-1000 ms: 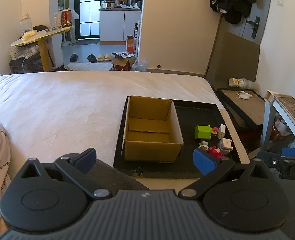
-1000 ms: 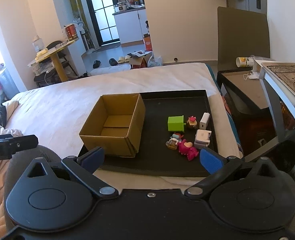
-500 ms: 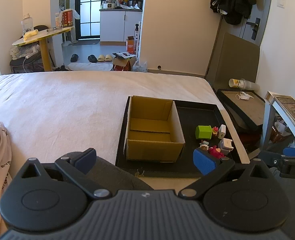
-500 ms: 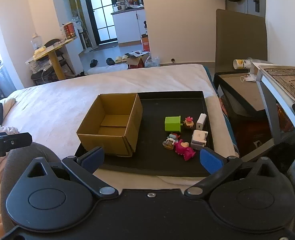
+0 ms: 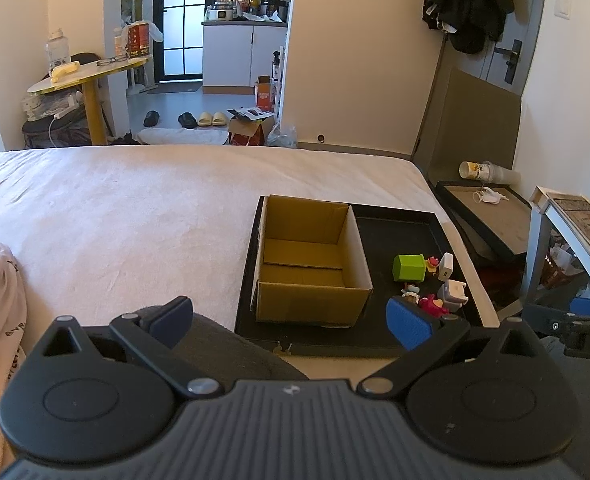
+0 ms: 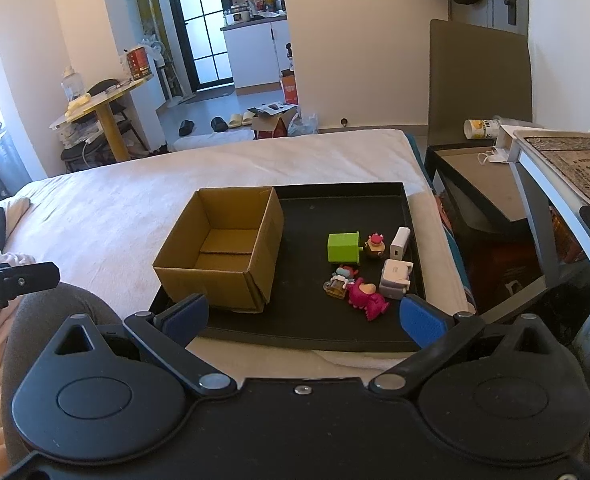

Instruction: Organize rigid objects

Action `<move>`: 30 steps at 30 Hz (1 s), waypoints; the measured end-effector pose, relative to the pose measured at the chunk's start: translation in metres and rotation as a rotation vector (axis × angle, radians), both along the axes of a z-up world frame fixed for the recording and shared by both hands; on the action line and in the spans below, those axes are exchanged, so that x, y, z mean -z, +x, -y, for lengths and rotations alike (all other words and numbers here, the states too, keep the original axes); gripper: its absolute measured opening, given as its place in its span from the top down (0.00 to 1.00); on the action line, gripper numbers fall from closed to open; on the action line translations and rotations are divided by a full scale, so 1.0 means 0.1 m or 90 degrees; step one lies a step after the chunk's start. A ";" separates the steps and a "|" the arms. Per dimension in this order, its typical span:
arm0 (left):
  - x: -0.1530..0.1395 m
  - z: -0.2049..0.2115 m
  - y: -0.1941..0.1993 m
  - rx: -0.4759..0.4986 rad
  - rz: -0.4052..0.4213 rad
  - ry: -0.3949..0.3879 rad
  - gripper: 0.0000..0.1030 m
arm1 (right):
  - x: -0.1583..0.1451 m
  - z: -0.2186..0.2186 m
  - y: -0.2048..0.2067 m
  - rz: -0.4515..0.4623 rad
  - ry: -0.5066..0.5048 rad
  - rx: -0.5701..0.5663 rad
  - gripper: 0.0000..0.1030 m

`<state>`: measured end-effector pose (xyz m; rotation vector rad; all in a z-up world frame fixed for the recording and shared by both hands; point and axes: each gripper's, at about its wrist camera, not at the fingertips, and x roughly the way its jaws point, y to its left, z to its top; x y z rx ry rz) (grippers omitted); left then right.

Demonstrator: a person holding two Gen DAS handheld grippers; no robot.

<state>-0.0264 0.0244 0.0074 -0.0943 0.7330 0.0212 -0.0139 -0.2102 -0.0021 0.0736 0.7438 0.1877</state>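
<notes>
An open, empty cardboard box [image 5: 311,264] [image 6: 223,248] stands on the left part of a black tray [image 5: 399,228] [image 6: 335,208] on the bed. Right of the box on the tray lie a green cube [image 6: 343,247] [image 5: 409,267], a pink toy [image 6: 365,298], two small figures [image 6: 375,245] [image 6: 339,282] and two white chargers [image 6: 399,243] [image 6: 395,278]. My left gripper [image 5: 291,320] is open and empty, held back from the tray's near edge. My right gripper [image 6: 303,318] is open and empty, just before the tray's near edge.
The white bed [image 5: 135,208] spreads left of the tray. A dark knee [image 5: 231,344] lies under the left gripper. A black side table [image 6: 483,176] and a white shelf [image 6: 555,184] stand to the right of the bed.
Both grippers have drawn slightly back and up from the tray, staying open. Nothing on the tray has moved.
</notes>
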 end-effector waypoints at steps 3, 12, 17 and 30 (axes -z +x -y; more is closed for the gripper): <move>0.00 0.00 0.00 0.001 0.000 0.001 0.01 | -0.01 0.02 -0.01 0.001 0.000 0.003 0.00; 0.00 -0.01 0.00 0.004 0.001 -0.002 0.01 | -0.02 0.04 -0.02 0.003 0.002 0.008 0.00; -0.01 0.01 0.03 0.010 0.000 0.000 0.01 | -0.03 0.06 -0.02 0.006 0.004 0.009 0.00; 0.07 0.05 0.15 0.027 -0.013 -0.008 0.01 | -0.02 0.04 0.04 0.004 0.001 0.001 0.00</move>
